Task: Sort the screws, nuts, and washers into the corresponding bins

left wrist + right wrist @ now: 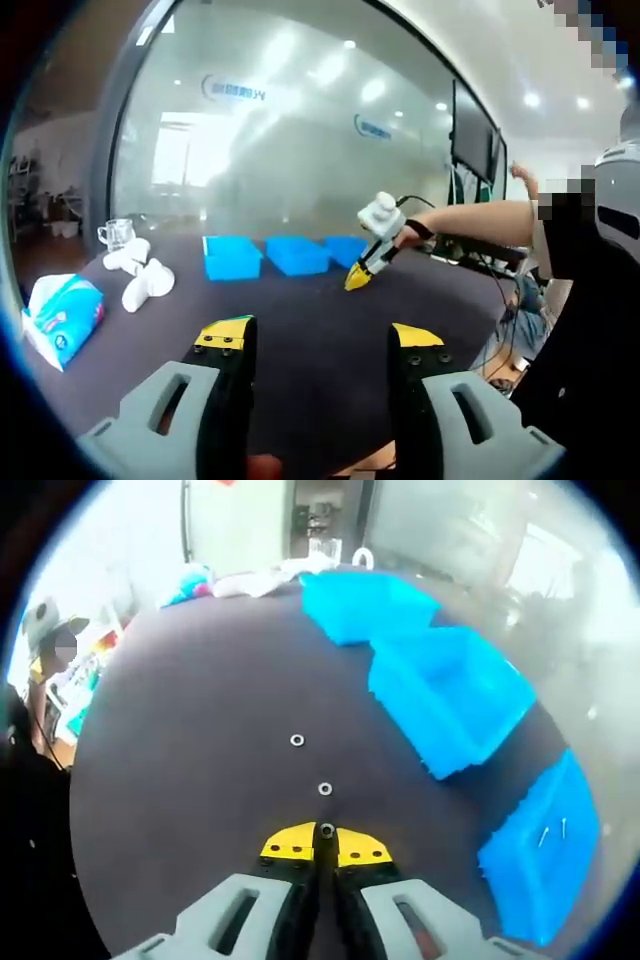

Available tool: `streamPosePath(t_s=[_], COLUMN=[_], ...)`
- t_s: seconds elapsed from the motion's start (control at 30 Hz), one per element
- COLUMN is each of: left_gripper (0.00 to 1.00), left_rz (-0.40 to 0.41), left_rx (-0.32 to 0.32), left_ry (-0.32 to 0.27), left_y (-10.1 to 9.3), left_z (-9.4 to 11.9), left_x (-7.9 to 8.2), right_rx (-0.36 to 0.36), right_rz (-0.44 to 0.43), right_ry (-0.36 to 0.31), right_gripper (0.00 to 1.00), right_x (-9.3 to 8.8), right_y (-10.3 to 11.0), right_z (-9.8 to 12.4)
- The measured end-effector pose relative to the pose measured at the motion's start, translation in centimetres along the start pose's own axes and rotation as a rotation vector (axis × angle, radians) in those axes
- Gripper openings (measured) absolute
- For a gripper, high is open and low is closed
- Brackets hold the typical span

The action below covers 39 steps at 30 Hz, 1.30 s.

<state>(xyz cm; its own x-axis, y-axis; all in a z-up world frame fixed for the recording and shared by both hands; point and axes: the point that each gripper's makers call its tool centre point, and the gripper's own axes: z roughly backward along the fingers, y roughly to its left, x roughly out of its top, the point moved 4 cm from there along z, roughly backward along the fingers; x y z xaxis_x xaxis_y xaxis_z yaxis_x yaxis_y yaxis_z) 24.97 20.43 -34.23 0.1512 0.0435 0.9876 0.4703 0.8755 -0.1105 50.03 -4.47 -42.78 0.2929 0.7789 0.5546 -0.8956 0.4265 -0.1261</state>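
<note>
Table: a dark table [180, 780] with a matte, cloth-like top; its edge looks rounded in the right gripper view.
Bins: three bright blue plastic bins, rectangular and open on top, in a row along the far side of the table. In the right gripper view they are the far bin [365, 605], the middle bin [445, 695] and the near bin [545, 845]. The near bin holds two thin pale screws [552, 830].
Washers: three small metal rings lie in a line on the cloth. The far washer [297, 740] and the middle washer [325, 788] lie free and apart from each other. The near washer [327, 830] is at the tips of the right gripper.
Right gripper: the right gripper [326, 842] has grey bodies and yellow tips; the jaws stand almost together, pinching the near washer on the table. In the left gripper view it points down to the cloth, close to the bins, held by a person's bare arm [470, 222].
Left gripper: the left gripper [322, 340] hovers above the table with its jaws wide apart and nothing between them.
Open room: much bare cloth lies between the left gripper and the bins, and to the left of the washers.
Other things: a tissue pack [62, 318] at the left edge, white soft objects [140, 272] and a clear glass mug [116, 234] behind them.
</note>
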Motion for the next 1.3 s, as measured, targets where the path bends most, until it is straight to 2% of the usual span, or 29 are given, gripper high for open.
streamPosePath(t_s=[0.17,0.3,0.6,0.8,0.9,1.07,1.3], left_gripper=[0.52,0.52,0.52,0.52,0.52,0.52,0.52], left_rz=[0.002,-0.004,-0.017,-0.029,-0.035,-0.034,-0.037], left_rx=[-0.003,-0.006,-0.012,-0.028,-0.034,-0.036,-0.04], left_ry=[0.0,-0.007,-0.013,-0.018,-0.024,-0.035,-0.036], left_y=[0.1,0.0,-0.5,-1.1,-1.3,-1.3,-1.3], left_z=[-0.1,-0.2,-0.4,-0.8,-1.0,-1.1,-1.0], left_x=[0.0,0.4,0.9,1.4,1.7,2.0,2.0], right_rx=[0.001,0.003,-0.002,-0.047,-0.088,-0.136,-0.195], right_rz=[-0.007,-0.021,-0.09,-0.171,-0.182,-0.242,-0.254], right_ry=[-0.009,-0.047,-0.187,-0.347,-0.422,-0.577,-0.665], right_gripper=[0.02,0.02,0.02,0.02,0.02,0.02,0.01], right_x=[0.0,0.0,-0.8,-0.8,-0.8,-0.8,-1.5], right_y=[0.3,0.9,2.0,2.0,2.0,2.6,3.9], right_z=[0.6,1.3,4.4,7.6,9.4,12.3,14.3])
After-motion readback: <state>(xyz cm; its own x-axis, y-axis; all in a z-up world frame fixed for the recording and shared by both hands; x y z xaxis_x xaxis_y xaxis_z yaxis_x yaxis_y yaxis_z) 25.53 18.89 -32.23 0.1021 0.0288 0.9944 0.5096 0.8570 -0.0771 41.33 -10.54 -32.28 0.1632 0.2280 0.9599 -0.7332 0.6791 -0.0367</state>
